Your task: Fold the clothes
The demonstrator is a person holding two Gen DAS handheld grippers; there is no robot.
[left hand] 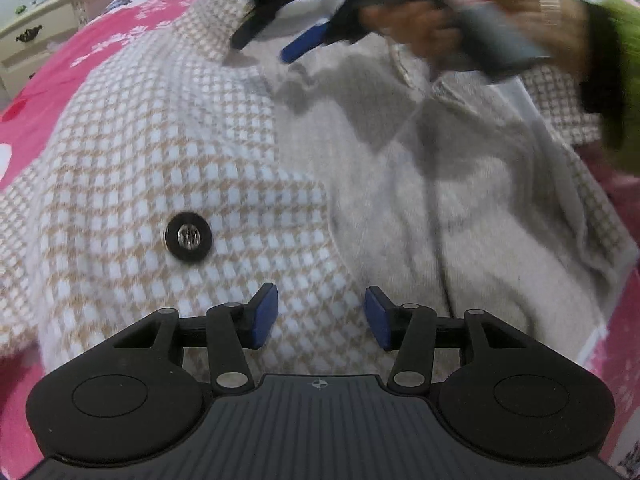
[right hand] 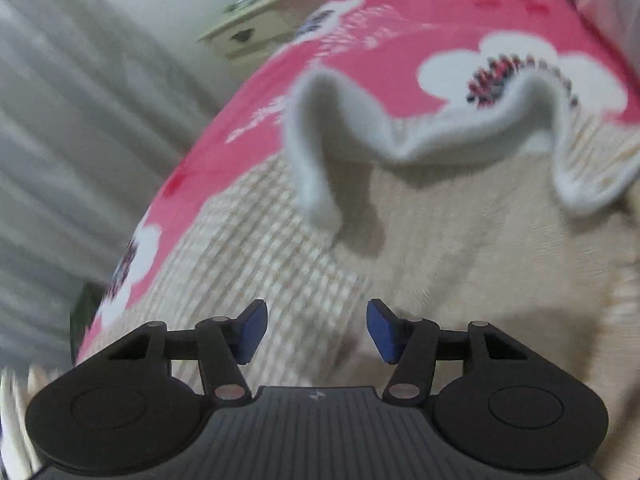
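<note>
A beige-and-white houndstooth jacket (left hand: 168, 152) with a plain cream lining (left hand: 420, 184) and a black button (left hand: 188, 237) lies open on a pink floral bedspread (left hand: 132, 12). My left gripper (left hand: 318, 316) is open and empty just above the jacket's front panel. My right gripper (right hand: 316, 330) is open and empty over the jacket (right hand: 280, 248); its wavy cream edge (right hand: 400, 136) stands up ahead. In the left wrist view the right gripper (left hand: 298, 44) hovers over the collar area, held by a hand (left hand: 424, 20).
A cream dresser (left hand: 44, 28) stands beyond the bed's far left; it also shows in the right wrist view (right hand: 260, 24). A grey curtain (right hand: 72, 140) hangs left of the bed. The pink bedspread (right hand: 420, 24) extends around the jacket.
</note>
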